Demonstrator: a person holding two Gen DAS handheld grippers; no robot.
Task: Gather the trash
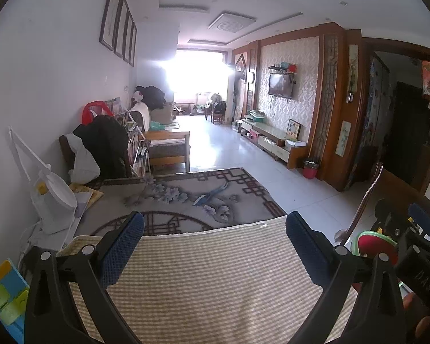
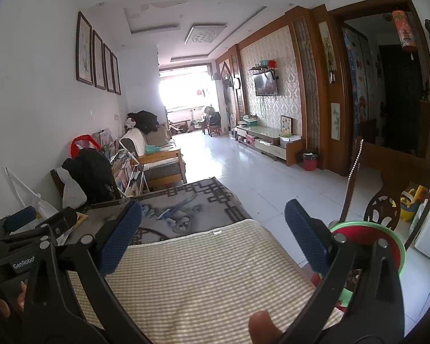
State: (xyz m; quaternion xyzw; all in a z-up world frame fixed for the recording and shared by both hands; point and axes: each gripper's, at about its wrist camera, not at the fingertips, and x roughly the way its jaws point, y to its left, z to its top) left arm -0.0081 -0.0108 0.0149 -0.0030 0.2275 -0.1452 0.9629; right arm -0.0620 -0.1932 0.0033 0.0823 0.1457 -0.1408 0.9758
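- Both grippers hover above a beige checked mat (image 1: 215, 281) that covers the near end of a table.
- Left gripper (image 1: 215, 243) has its blue-padded fingers spread wide, with nothing between them; only the mat shows in the gap.
- Right gripper (image 2: 213, 233) is likewise released, jaws wide apart and holding nothing.
- From the left wrist view, the right gripper appears at the right edge, beside the table; from the right wrist view, the left one sits at the lower left.
- Past the mat lies a grey floral table cover (image 1: 186, 197) with a bird motif and a dark lattice border.
- A round bin with a green rim and red inside (image 2: 369, 233) stands just off the table's right side, partly hidden behind the right gripper's finger.
- A small red waste bin (image 1: 310, 168) stands on the white tiled floor, well apart, against the wooden wall panel by the TV cabinet (image 1: 272, 140).
- No loose trash can be made out on the mat from either view.
- A white desk lamp (image 1: 53, 197) stands at the table's left edge near the wall.
- Behind it, a chair draped with a dark coat (image 1: 106, 143) and a white bag.
- A wooden chair back (image 2: 355, 177) rises to the right of the table.
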